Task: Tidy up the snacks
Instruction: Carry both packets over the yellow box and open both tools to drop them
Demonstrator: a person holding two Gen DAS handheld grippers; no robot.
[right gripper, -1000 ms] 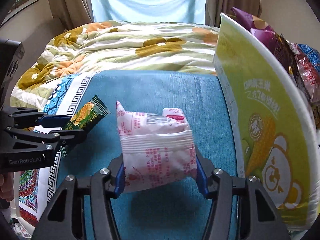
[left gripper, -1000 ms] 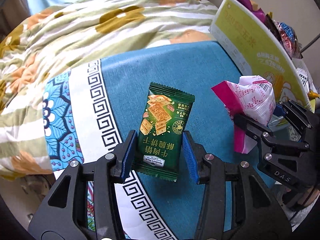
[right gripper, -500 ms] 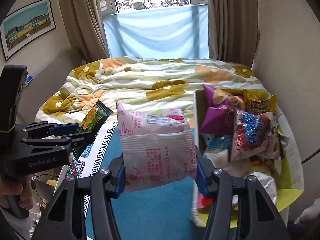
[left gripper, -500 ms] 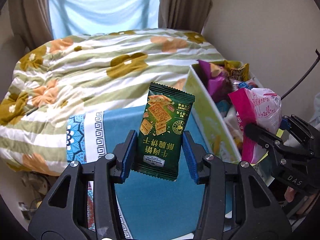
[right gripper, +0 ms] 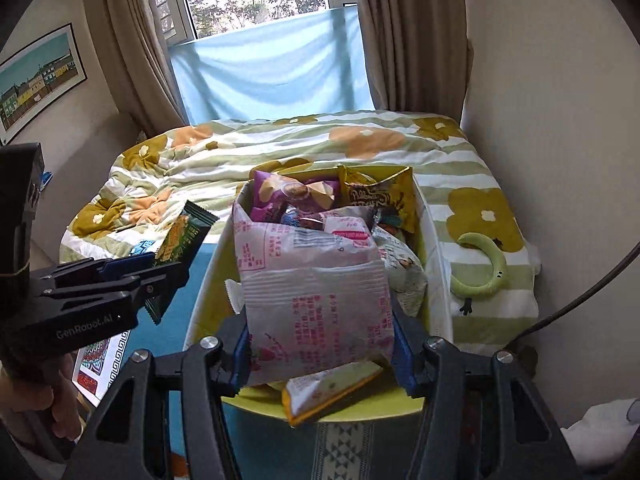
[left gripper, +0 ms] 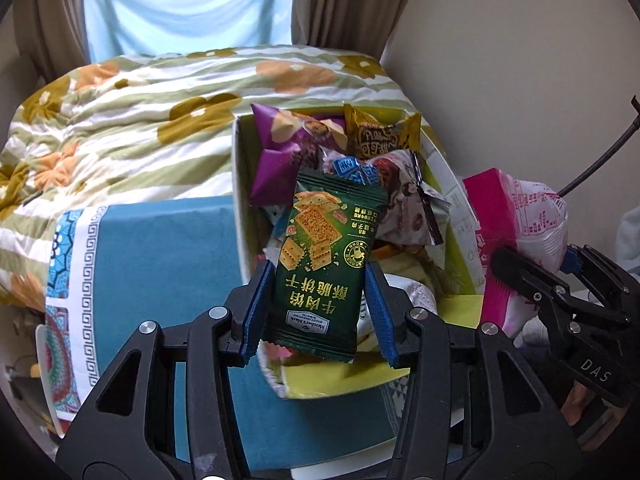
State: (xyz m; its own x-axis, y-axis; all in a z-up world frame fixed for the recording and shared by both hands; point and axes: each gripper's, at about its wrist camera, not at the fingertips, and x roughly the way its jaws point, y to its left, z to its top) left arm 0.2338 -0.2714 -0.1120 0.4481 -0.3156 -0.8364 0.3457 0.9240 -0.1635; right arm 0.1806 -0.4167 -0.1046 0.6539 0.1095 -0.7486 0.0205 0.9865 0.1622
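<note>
Listed left to right.

One framed picture (right gripper: 40, 76) of coloured houses, on the left wall. One window with two brown curtains (right gripper: 132, 40) and one pale blue sheet (right gripper: 272, 72) across its lower part.

One bed with one flowered quilt (left gripper: 132, 120), striped green and white. One blue patterned cloth (left gripper: 160, 264) lies on the near part of the bed.

One left gripper (left gripper: 316, 308), clamped on one green cracker packet (left gripper: 326, 256) by the packet's lower half; the blue pads press both side edges. The packet is held upright in the air, over the near left part of the box. In the right wrist view a hand (right gripper: 48, 400) carries this gripper.

One yellow-green snack box (left gripper: 240, 184), open at the top, standing on the blue cloth. Countable inside: one purple bag (left gripper: 280, 152), one gold packet (left gripper: 380, 136), one blue-topped pack (left gripper: 352, 168), one grey-green wrapped snack (left gripper: 416, 208), one yellow-orange flat pack (right gripper: 332, 388) at the near rim. Further packets lie beneath, number unclear.

One right gripper (right gripper: 322, 344), closed on one pink-and-white bag (right gripper: 316, 292), gripped at both sides and held above the box's middle.

One green curved toy (right gripper: 484, 268) on the quilt, right of the box. One black cable (right gripper: 580, 292) at the far right.
</note>
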